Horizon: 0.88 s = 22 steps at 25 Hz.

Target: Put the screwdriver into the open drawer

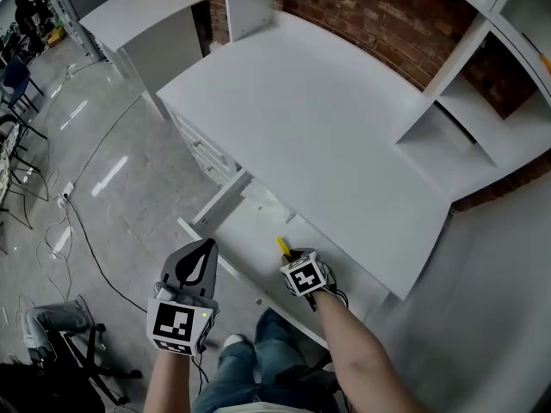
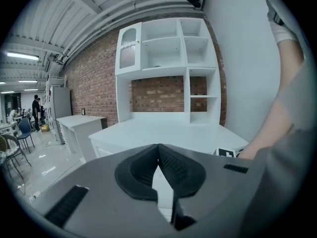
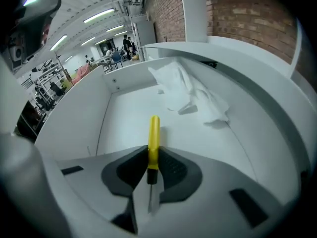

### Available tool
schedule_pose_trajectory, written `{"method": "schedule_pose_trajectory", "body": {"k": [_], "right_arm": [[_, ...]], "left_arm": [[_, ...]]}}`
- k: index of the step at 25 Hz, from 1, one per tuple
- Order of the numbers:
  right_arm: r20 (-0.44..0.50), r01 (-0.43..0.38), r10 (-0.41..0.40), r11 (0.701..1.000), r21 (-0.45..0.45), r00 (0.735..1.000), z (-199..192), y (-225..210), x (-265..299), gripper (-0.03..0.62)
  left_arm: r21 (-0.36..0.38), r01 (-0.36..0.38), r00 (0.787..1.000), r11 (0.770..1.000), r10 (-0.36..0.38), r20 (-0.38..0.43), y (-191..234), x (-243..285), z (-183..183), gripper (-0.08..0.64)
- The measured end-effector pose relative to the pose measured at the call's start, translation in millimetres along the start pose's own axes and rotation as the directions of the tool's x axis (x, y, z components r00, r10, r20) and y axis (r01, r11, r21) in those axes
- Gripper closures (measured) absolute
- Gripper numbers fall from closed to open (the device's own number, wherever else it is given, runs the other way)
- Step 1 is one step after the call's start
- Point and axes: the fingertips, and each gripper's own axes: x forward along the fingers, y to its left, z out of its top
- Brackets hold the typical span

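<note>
My right gripper (image 3: 150, 158) is shut on the screwdriver (image 3: 153, 139), whose yellow handle sticks out past the jaws and whose metal shaft runs back between them. It hangs inside the open white drawer (image 3: 124, 108), above the drawer floor. In the head view the right gripper (image 1: 291, 256) sits over the open drawer (image 1: 250, 231) with the yellow screwdriver handle (image 1: 282, 246) showing in front of it. My left gripper (image 1: 201, 252) hovers left of the drawer's front corner, above the floor. In its own view the left gripper (image 2: 158, 148) has its jaws together with nothing between them.
A crumpled white cloth (image 3: 190, 95) lies at the back of the drawer. The white desk top (image 1: 318, 136) overhangs the drawer, with a shelf unit (image 1: 482, 101) at the right against the brick wall. Another white cabinet (image 1: 146, 24) stands at the far left.
</note>
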Motion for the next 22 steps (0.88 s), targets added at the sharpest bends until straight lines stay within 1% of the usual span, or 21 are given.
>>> {"method": "schedule_pose_trajectory", "body": {"k": [5,7,8,10,13,16,18,22], "right_arm": [[-0.02,-0.004,0.004,1.0,-0.004,1.0,0.6,4.0,7.0,0.509],[-0.014,-0.008,0.007,1.0,-0.003,1.0,2.0,4.5,7.1,0.476],[-0.013,-0.01,0.01,1.0,-0.006,1.0,2.6,4.6,5.5,0.472],[-0.002,-0.01,0.01,1.0,-0.011,1.0,4.4,3.2,-0.6,0.469],[0.039,-0.017,0.017,1.0,0.003,0.999,9.2,2.3,-14.1,0.466],[0.072,-0.03,0.029,0.999,0.014,0.997,8.7,7.1,-33.1,0.466],[0.101,-0.026,0.024,1.0,0.014,0.995,11.5,8.4,-51.7,0.468],[0.155,0.014,-0.02,0.999,0.039,0.988,12.8,9.1,-91.7,0.472]], "left_arm": [[-0.002,-0.032,0.999,0.999,0.032,-0.017,6.0,-10.2,-6.1,0.548],[-0.002,-0.041,0.999,0.999,0.041,-0.017,7.0,-11.4,-6.2,0.548],[-0.003,-0.045,0.999,0.999,0.045,-0.014,7.1,-11.1,-5.4,0.548],[-0.009,-0.051,0.999,0.999,0.051,-0.006,6.2,-9.6,-2.8,0.548],[-0.011,-0.05,0.999,0.999,0.05,0.011,3.9,-6.4,3.3,0.548],[-0.014,-0.031,0.999,0.999,0.031,0.021,0.0,-5.2,8.1,0.548],[-0.01,-0.008,0.999,1.0,0.008,0.034,-4.0,-5.0,14.0,0.547],[0.008,0.049,0.995,0.999,-0.05,0.082,-13.6,-10.7,29.9,0.548]]}}
